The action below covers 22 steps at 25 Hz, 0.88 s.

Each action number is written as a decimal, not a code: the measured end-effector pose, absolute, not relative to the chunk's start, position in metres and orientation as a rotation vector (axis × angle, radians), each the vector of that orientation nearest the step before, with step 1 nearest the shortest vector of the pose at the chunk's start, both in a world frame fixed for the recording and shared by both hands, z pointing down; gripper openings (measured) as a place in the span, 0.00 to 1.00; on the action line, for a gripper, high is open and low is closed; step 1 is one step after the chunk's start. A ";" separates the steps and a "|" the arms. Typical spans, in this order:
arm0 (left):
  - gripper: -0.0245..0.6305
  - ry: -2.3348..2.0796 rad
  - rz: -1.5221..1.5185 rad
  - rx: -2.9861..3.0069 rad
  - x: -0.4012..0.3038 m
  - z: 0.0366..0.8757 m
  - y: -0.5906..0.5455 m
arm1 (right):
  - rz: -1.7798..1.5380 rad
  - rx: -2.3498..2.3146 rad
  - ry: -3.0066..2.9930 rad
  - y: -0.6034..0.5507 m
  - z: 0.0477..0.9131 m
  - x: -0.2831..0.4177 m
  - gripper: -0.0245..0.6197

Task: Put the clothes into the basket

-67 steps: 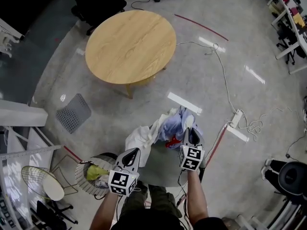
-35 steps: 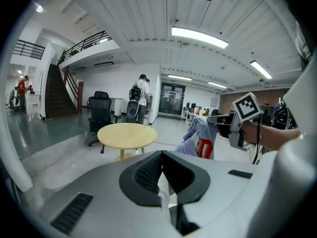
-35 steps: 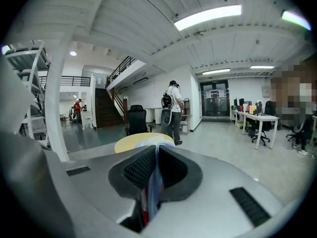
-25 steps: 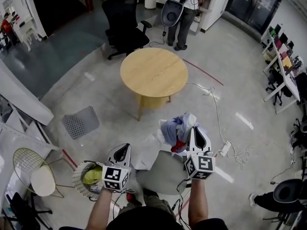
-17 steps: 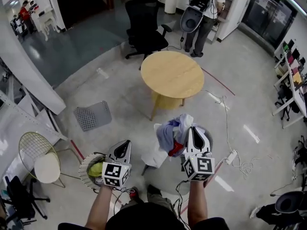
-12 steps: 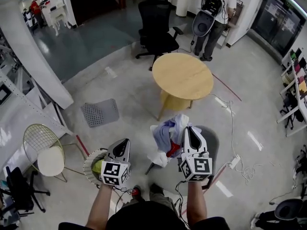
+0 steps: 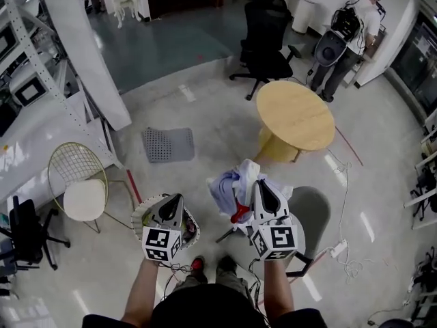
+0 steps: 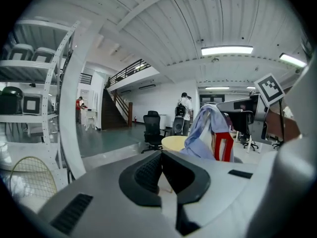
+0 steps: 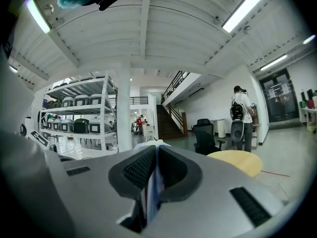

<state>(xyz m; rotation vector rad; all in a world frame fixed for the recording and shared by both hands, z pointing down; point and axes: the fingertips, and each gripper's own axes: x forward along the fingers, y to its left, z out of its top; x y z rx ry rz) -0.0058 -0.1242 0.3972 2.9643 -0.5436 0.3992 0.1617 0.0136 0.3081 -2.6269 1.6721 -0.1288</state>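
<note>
Standing right by the basket (image 7: 138, 216), low on the floor. Holding a bundle of clothes (image 7: 229, 186) up in the air, just to the right of the basket and not inside it. Pinching that bundle with the right gripper (image 7: 259, 185), clamped shut on a thin fold of blue and white cloth, plain to see in the right gripper view. Mostly pale blue and white in the bundle, with a red piece (image 7: 238, 215) hanging at the bottom. Holding the left gripper (image 7: 171, 206) right above the basket, covering much of it in the head view. Pressed tight together at the jaws, and empty. Off to the right in the left gripper view, the same bundle, hanging in the air. Left of the basket, a wire chair (image 7: 78, 183) with a round white seat. Beyond the basket, a grey mat (image 7: 168, 144) lying flat on the floor. Farther off, beyond the clothes, a round wooden table (image 7: 295, 115). Farther from the basket than that, a black office chair (image 7: 268, 29) and a person (image 7: 355, 26) with a backpack, standing.
</note>
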 end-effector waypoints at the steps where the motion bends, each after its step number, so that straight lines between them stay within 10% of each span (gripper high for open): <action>1: 0.05 -0.575 0.403 2.954 -0.017 0.399 -0.130 | -0.132 -2.604 1.708 0.004 0.309 0.152 0.10; 22: 0.05 -1.113 0.498 2.623 -0.209 0.486 -0.199 | -0.465 -2.119 2.362 -0.165 0.433 -0.033 0.10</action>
